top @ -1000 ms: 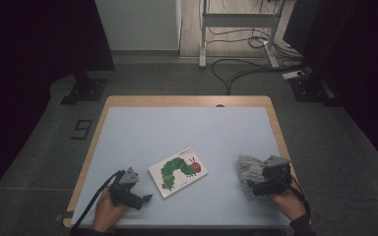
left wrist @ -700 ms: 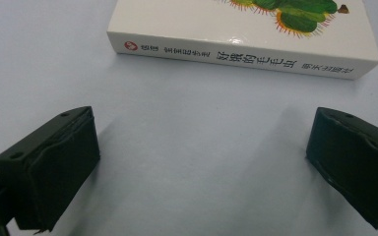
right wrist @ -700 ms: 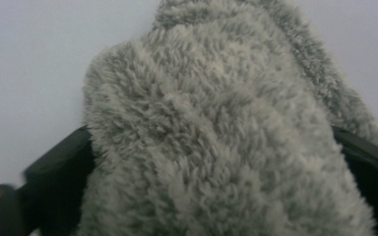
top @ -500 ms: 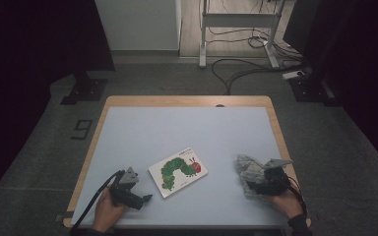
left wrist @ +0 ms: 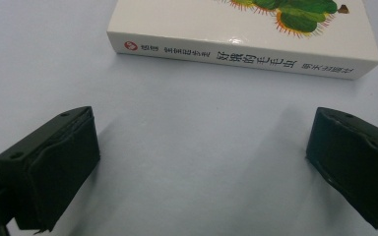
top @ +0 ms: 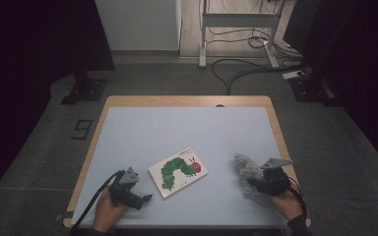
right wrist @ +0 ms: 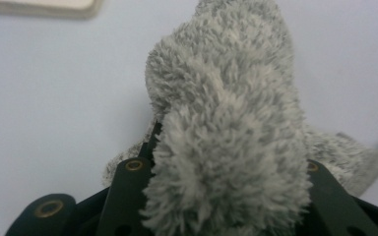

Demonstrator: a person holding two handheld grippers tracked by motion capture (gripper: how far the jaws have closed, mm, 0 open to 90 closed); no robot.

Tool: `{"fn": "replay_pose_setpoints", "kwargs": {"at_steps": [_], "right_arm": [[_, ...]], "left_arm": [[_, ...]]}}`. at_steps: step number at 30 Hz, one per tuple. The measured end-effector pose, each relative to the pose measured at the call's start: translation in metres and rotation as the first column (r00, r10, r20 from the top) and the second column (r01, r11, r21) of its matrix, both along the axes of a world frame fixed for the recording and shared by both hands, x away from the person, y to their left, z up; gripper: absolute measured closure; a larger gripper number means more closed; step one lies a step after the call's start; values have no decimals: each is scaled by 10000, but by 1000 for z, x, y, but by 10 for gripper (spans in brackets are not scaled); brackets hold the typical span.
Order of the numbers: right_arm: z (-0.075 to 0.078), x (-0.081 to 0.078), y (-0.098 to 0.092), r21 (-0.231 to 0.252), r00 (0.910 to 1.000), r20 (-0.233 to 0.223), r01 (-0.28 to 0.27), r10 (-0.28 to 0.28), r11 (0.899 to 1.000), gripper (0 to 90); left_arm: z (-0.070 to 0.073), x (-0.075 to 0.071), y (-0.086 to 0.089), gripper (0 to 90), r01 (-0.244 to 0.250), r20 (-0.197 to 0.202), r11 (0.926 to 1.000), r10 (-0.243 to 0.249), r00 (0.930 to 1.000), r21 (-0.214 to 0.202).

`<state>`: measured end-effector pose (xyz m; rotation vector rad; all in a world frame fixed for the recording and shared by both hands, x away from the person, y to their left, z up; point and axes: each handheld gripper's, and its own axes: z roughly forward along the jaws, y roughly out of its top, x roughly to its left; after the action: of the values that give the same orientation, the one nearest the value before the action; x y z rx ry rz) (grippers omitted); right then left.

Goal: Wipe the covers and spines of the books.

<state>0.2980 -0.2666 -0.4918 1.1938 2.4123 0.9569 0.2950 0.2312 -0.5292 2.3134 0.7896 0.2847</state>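
High view. A rectangular desk (top: 128,128) with a matte pale-blue top and a light wooden rim carries three things. Near its front edge lies a flat, glossy white picture book (top: 178,171), set askew, its cover showing a green caterpillar with a red head. At front right lies a grey, shaggy plush item (top: 248,173), soft and lumpy in outline, its exact form hard to tell. The right claw (top: 257,183), black with a grey three-cornered plate on top, sits over the near end of the plush, with the person's hand behind it. The left claw (top: 145,198), also black, rests low on the desk just left of the book, apart from it, with a cable trailing off the front edge.

Left gripper view. Two blocky, matte black jaws stand wide apart with bare desk between them; nothing is held. Ahead lies the book (left wrist: 246,37), its white spine bearing a small red round logo and a line of Chinese characters, too small to read reliably.

Right gripper view. The plush item (right wrist: 231,128) bulges up between the jaws, its long, tufted pile hiding the pads. The jaws have just been closing and now pinch the plush.
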Motion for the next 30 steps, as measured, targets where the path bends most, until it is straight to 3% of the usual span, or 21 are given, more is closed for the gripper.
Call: {"fn": "replay_pose_setpoints", "kwargs": {"at_steps": [11,30], "right_arm": [[23,4,13,368,9984,518,-228,209,9991,607],[45,24,62,510,9868,1203,-1151,1083,9920,607]], "left_arm": [[0,0,0,0,-6,7,10000,6,10000,-1],[0,0,0,0,-10,4,10000,10,10000,-16]]}}
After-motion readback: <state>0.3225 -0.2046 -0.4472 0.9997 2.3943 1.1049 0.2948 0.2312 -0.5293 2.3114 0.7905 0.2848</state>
